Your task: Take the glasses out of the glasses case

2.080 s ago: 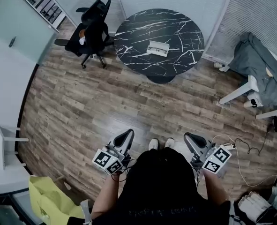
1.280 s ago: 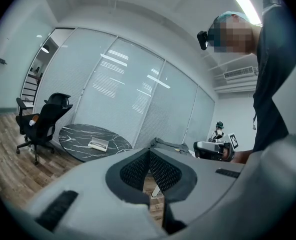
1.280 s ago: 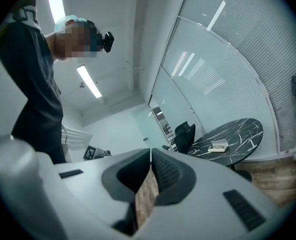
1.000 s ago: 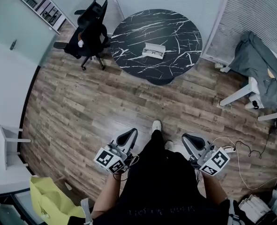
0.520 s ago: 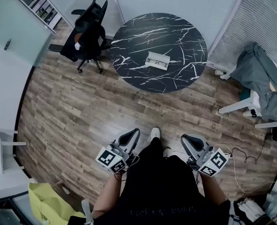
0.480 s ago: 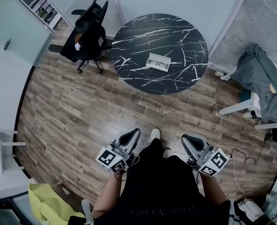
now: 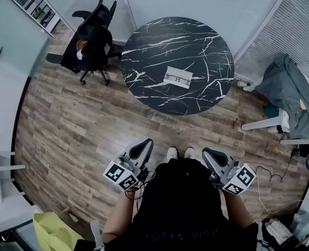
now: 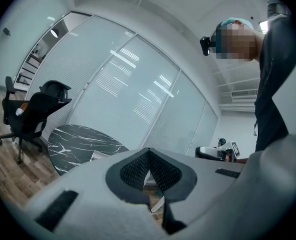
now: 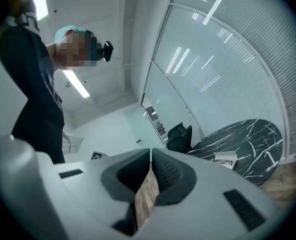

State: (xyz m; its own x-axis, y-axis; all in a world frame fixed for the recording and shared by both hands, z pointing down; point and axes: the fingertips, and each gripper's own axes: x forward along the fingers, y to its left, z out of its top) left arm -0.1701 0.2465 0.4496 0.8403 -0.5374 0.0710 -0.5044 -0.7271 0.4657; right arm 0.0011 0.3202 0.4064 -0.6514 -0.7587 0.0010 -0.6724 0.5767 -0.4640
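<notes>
Where it lies: the white, open, oblong glasses case [image 7: 177, 77] sits near the middle of the round black marble-veined counter [image 7: 144, 51], straight ahead of us and well apart from both claws.
Long axis: the case runs across our line of approach, its right end tipped slightly toward us; the glasses inside are too small to make out.
Left claw [image 7: 142, 146]: pressed together on nothing, held at waist height and aimed at the counter.
Right claw [image 7: 209, 153]: likewise pressed together and empty.
Nearer side: we judge neither; the case lies about midway between the two.
Coming move: in our judgement, closing the floor gap comes first.
Since two seconds ago: the counter and case sit lower and nearer in the head view; both claws are carried at the waist as before.
</notes>
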